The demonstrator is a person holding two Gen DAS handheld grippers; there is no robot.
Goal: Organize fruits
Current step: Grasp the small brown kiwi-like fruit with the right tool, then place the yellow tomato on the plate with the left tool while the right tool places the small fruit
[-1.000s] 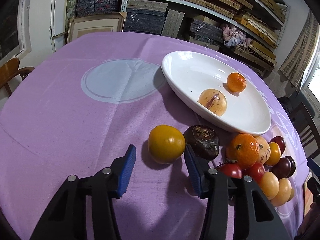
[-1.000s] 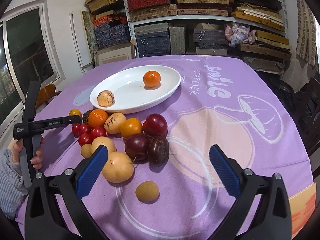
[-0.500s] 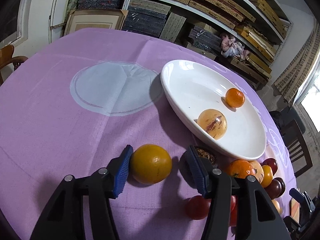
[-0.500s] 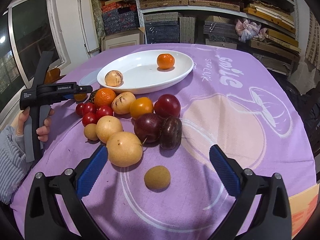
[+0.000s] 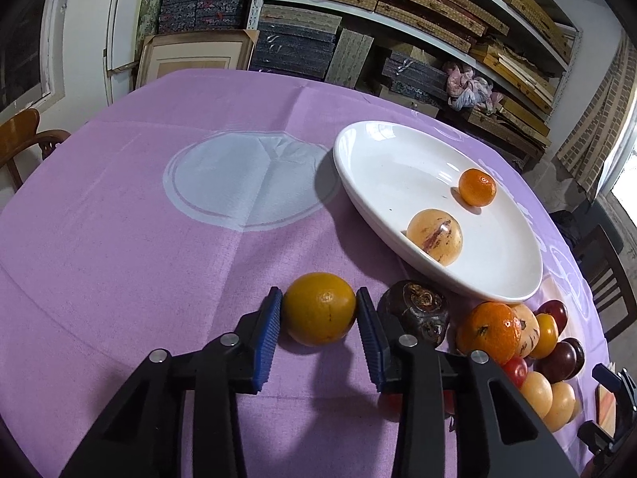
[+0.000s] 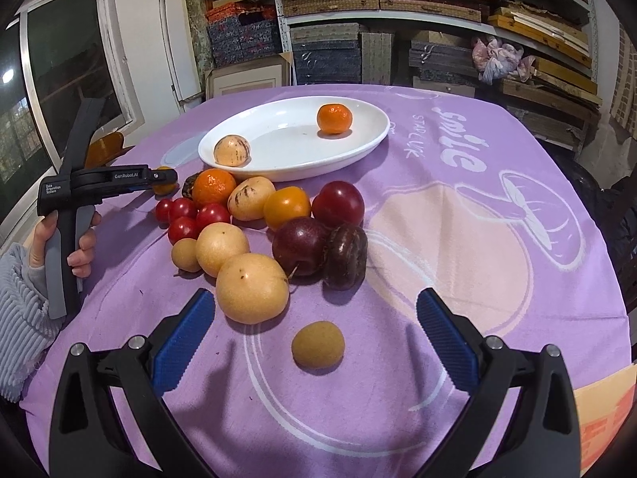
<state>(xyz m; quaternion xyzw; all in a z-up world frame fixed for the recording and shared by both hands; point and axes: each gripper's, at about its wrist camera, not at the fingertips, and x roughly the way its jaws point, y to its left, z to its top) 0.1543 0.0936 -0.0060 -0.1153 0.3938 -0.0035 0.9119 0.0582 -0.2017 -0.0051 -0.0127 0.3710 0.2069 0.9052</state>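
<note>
My left gripper (image 5: 318, 310) is shut on a yellow-orange fruit (image 5: 320, 308) that rests on the purple cloth, one blue pad on each side. A dark brown fruit (image 5: 416, 312) lies just to its right. The white oval plate (image 5: 374, 151) holds a small orange (image 5: 477, 187) and a pale speckled fruit (image 5: 434, 237). My right gripper (image 6: 316, 334) is open above a small tan fruit (image 6: 317, 344). A heap of fruits (image 6: 254, 215) lies between it and the plate (image 6: 278, 171). The left gripper also shows in the right wrist view (image 6: 159, 177).
The round table's purple cloth (image 5: 119, 239) has a pale printed circle (image 5: 247, 181). Shelves of boxes (image 5: 358, 32) stand behind. A wooden chair (image 5: 24, 139) is at the far left, a dark chair (image 5: 609, 279) at the right.
My left gripper moved forward around the yellow-orange fruit and shut on it. My right gripper drew a little closer to the heap and stayed open.
</note>
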